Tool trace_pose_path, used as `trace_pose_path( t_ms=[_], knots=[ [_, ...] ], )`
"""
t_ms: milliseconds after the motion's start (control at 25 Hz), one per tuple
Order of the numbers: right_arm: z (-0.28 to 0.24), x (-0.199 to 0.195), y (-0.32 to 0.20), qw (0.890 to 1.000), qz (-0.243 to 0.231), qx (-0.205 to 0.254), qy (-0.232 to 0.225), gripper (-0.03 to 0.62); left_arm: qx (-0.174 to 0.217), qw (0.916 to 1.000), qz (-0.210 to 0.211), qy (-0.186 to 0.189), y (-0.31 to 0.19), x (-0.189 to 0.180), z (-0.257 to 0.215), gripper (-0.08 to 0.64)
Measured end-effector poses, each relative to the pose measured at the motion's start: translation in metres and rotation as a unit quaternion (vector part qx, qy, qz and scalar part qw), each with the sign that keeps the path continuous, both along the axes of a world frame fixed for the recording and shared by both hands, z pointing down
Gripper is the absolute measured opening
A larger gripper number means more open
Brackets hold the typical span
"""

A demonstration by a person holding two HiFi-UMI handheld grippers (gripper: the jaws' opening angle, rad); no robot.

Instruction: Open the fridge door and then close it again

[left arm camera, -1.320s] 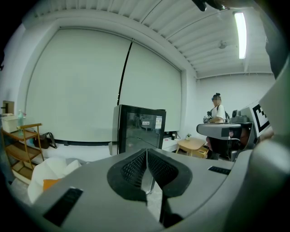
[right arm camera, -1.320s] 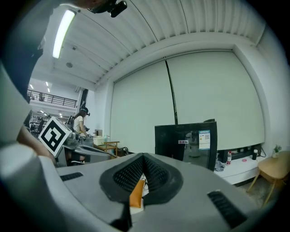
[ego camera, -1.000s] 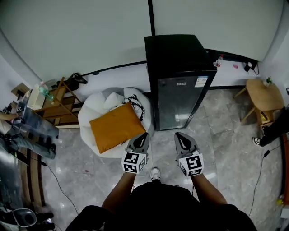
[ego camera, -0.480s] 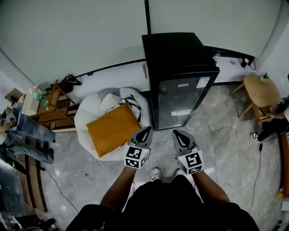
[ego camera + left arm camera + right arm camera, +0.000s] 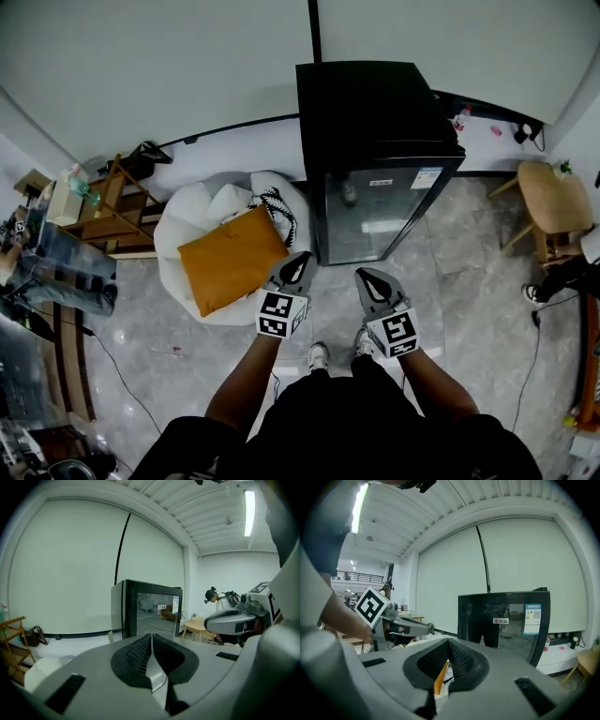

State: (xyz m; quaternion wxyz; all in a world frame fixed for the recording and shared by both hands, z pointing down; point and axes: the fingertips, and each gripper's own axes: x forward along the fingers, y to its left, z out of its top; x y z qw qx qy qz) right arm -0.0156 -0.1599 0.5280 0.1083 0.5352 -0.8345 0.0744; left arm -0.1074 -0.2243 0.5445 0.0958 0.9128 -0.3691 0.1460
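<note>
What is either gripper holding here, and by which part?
Nothing is held. The left gripper and the right gripper are both shut and empty, short of the closed fridge.

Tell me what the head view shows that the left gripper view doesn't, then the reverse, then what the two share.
Only the head view: the orange cushion, the black top of the fridge and the person's shoes. Only the left gripper view: the ceiling with its strip light. Both: the fridge with its glass door closed, the round wooden table to its right, the wooden shelf to its left, and the left gripper, jaws shut on nothing, short of the door.
</note>
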Motion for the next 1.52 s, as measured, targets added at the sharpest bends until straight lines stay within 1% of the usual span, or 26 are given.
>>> trace_pose_path(
  t_ms=[240, 440, 480, 520, 560, 680, 800, 1040, 1280, 1400, 1520],
  knots=[
    [0.008, 0.014, -0.024, 1.0, -0.015, -0.01, -0.01, 0.017, -0.01, 0.9991, -0.039, 0.012, -0.027, 0.004, 0.008, 0.031],
    [0.014, 0.015, -0.035, 1.0, -0.025, -0.002, -0.01, 0.017, -0.018, 0.9976, -0.064, 0.02, -0.05, 0.004, 0.018, 0.041],
    [0.016, 0.015, -0.036, 1.0, -0.028, -0.004, -0.011, 0.017, -0.02, 0.9974, -0.066, 0.02, -0.054, 0.005, 0.021, 0.062],
    [0.019, 0.016, -0.038, 0.999, -0.029, -0.006, -0.011, 0.017, -0.021, 0.9973, -0.067, 0.019, -0.059, 0.008, 0.023, 0.111],
    [0.021, 0.017, -0.039, 0.999, -0.03, -0.008, -0.012, 0.017, -0.022, 0.9973, -0.068, 0.018, -0.064, 0.01, 0.025, 0.136],
    [0.026, 0.02, -0.044, 0.999, -0.033, -0.013, -0.014, 0.017, -0.023, 0.997, -0.072, 0.013, -0.079, 0.016, 0.031, 0.15],
    [0.03, 0.023, -0.049, 0.999, -0.033, -0.017, -0.02, 0.017, -0.026, 0.9969, -0.073, 0.011, -0.094, 0.021, 0.037, 0.179],
    [0.044, 0.036, -0.053, 0.999, -0.024, -0.031, -0.026, 0.017, -0.037, 0.9958, -0.08, 0.023, -0.123, 0.031, 0.044, 0.179],
    [0.05, 0.045, -0.051, 0.999, -0.021, -0.034, -0.032, 0.017, -0.038, 0.9953, -0.089, 0.007, -0.142, 0.039, 0.05, 0.179],
    [0.051, 0.049, -0.051, 0.999, -0.016, -0.033, -0.033, 0.017, -0.034, 0.996, -0.083, -0.005, -0.148, 0.043, 0.051, 0.179],
    [0.053, 0.057, -0.049, 0.999, -0.009, -0.033, -0.031, 0.017, -0.028, 0.9965, -0.079, -0.006, -0.148, 0.046, 0.052, 0.179]
  ],
)
